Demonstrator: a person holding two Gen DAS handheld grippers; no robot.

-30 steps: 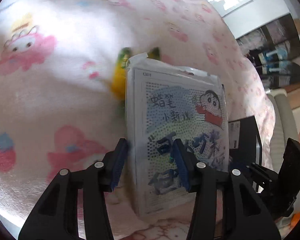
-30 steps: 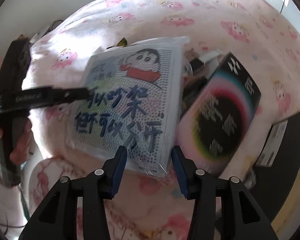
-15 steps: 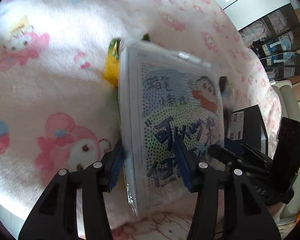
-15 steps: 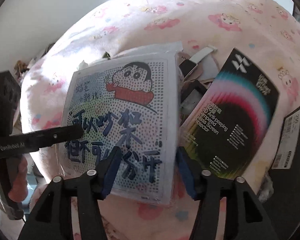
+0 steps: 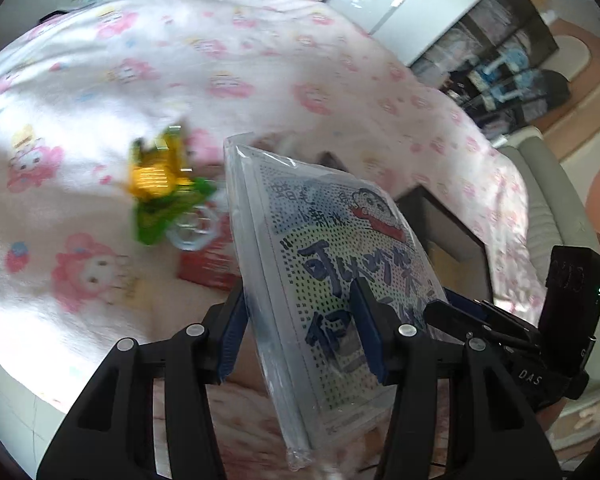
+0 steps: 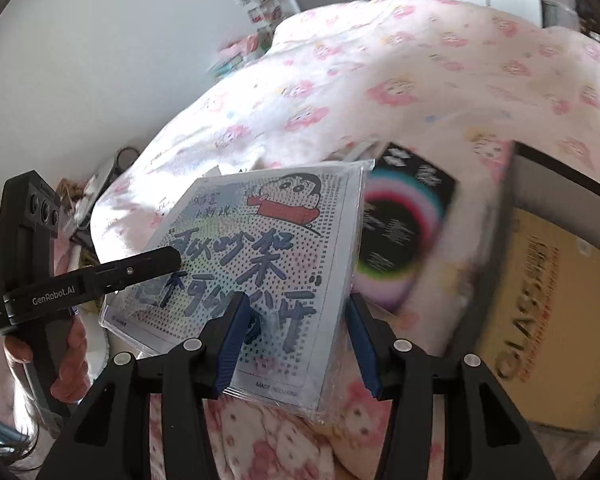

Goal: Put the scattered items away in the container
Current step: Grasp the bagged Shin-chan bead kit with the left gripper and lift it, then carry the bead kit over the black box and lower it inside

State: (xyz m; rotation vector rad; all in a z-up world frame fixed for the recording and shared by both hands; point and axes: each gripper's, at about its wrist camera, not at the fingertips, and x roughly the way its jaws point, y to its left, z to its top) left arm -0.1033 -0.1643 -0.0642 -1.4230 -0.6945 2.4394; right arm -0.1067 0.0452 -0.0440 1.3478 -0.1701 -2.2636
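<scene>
A flat plastic-wrapped cartoon bead-art pack (image 5: 340, 280) is lifted off the pink bed. My left gripper (image 5: 300, 332) is shut on its near edge; its finger also shows in the right wrist view (image 6: 140, 268). My right gripper (image 6: 296, 340) straddles the pack's (image 6: 260, 260) near corner with its jaws apart and a gap showing at the right jaw. The open black box (image 6: 560, 288) with a tan sheet inside lies to the right; it also shows in the left wrist view (image 5: 448, 236).
A yellow-green snack packet (image 5: 160, 184), a clear ring (image 5: 190, 232) and a red item (image 5: 208, 264) lie on the blanket. A black pack with a rainbow ring (image 6: 396, 232) lies beside the box. The pink cartoon blanket (image 6: 380, 92) covers the bed.
The bead-art pack has been lifted off the blanket and tilted, held by my left gripper. The snack packet, ring and red item beneath it came into view. My right gripper opened wider.
</scene>
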